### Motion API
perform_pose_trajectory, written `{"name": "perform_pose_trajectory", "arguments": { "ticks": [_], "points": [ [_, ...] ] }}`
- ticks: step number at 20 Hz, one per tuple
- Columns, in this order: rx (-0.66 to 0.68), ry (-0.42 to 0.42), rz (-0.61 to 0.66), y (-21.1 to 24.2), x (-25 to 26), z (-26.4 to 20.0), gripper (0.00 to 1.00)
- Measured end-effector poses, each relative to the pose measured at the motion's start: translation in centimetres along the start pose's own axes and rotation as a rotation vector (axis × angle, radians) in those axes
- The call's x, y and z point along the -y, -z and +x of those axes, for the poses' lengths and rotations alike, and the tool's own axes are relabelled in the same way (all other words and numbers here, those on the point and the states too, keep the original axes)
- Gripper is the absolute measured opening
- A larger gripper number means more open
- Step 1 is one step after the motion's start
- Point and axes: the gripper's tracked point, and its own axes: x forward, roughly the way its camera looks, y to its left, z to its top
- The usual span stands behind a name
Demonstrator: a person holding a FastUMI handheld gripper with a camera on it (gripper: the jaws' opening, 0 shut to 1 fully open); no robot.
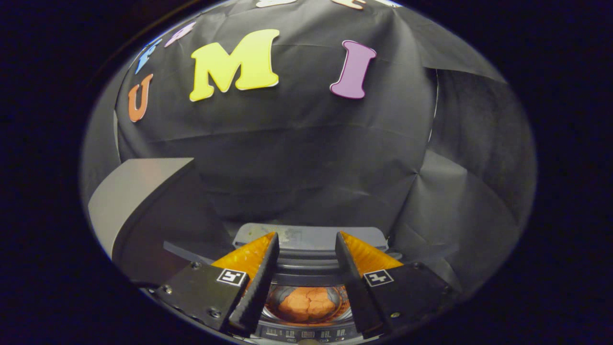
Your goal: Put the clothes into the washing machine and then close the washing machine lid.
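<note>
1. My gripper point(306, 242) fingers stand apart and cover both sides of the washing machine point(309, 239).
2. The orange clothes point(308, 303) show between them through a window; I can't tell the garment.
3. The control panel point(306, 332) markings are too small to read.

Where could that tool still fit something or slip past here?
The tool hangs open over the washing machine. Its drum is crowded by orange clothes; the raised lid blocks one side. Bare room lies on the machine's back ledge, before the black cloth.
</note>
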Motion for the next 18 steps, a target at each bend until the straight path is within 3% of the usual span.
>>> {"name": "perform_pose_trajectory", "arguments": {
  "ticks": [8,18],
  "points": [
    [-0.078,-0.031,-0.119,6.7,-1.3,-2.5,0.79],
    [-0.075,-0.021,-0.077,7.9,-0.6,-4.7,0.79]
  ]
}}
